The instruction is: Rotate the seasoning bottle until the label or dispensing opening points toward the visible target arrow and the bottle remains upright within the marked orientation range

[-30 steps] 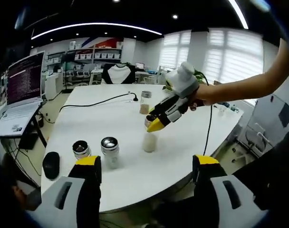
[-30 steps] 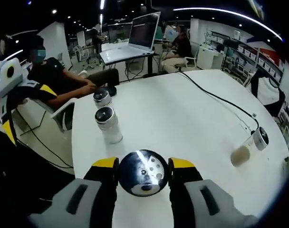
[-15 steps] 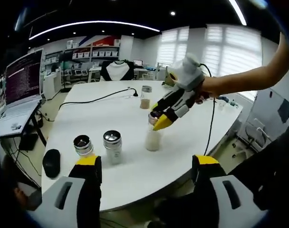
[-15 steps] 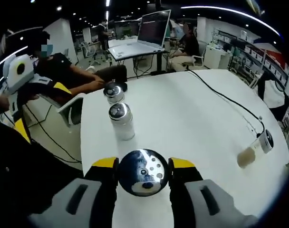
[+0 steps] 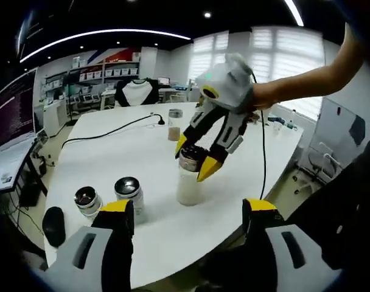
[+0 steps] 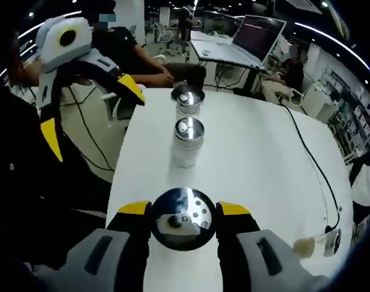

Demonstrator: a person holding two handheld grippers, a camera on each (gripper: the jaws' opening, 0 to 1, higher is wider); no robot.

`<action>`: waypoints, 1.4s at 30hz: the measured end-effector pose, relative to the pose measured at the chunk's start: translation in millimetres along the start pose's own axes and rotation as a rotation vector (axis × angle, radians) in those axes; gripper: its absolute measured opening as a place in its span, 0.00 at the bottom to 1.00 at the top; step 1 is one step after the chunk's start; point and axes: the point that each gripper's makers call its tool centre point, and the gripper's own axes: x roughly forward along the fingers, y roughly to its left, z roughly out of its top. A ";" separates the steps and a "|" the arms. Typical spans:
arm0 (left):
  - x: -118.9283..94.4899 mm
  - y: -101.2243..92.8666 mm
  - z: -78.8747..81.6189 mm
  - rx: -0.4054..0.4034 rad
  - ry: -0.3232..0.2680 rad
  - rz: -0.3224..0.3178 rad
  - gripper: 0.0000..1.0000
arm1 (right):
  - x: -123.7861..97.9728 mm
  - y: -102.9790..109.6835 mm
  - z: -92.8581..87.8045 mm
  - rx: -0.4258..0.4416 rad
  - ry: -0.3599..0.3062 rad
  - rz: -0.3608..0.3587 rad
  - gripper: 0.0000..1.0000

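The seasoning bottle (image 5: 189, 182) stands upright on the white table (image 5: 112, 152), filled with pale powder under a metal cap. My right gripper (image 5: 195, 158) comes down on it from the right, a yellow fingertip on each side of the cap. In the right gripper view that gripper (image 6: 184, 213) is shut on the shiny cap (image 6: 182, 220), whose shaker holes face right. My left gripper (image 5: 187, 210) is open near the table's front edge, short of the bottle, with nothing between its jaws. It also hangs off the table's side (image 6: 90, 112).
Two metal-capped jars (image 5: 129, 196) (image 5: 87, 201) stand left of the bottle, and appear again beyond it (image 6: 188, 143) (image 6: 188, 100). Another jar (image 5: 173, 125) stands far back by a black cable (image 5: 112, 131). A mouse (image 5: 53, 225) lies near the left edge. A seated person (image 6: 130, 52) is beyond the table.
My right gripper has twisted round while shut on the cap; the cap keeps its place between the jaws as the room swings behind it. The left view has moved closer to the bottle.
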 end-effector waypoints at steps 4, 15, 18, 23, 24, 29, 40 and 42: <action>14.4 -8.5 -2.2 0.015 0.012 -0.031 0.76 | 1.6 8.9 2.7 -0.124 -0.003 0.087 0.40; 64.3 -21.1 -14.1 0.043 0.054 -0.051 0.76 | 4.1 22.5 6.4 -0.332 -0.008 0.245 0.40; 72.0 -20.6 -11.6 0.005 0.002 -0.073 0.76 | 4.5 23.4 5.9 -0.369 -0.003 0.284 0.40; 81.9 -15.9 -19.2 0.081 0.046 -0.079 0.73 | 5.1 26.4 5.5 -0.415 0.002 0.337 0.40; 83.6 -17.2 -20.3 0.082 0.058 -0.091 0.73 | 5.5 26.2 5.2 -0.411 0.002 0.344 0.41; 93.2 -15.9 -18.3 0.102 0.059 -0.098 0.71 | 6.5 29.0 4.3 -0.441 0.007 0.371 0.41; 112.6 3.6 -23.3 0.104 0.090 -0.115 0.66 | 8.9 32.8 3.0 -0.501 0.006 0.439 0.42; 117.3 -0.9 -27.1 0.070 0.099 -0.157 0.63 | 9.3 33.2 2.9 -0.505 0.009 0.455 0.42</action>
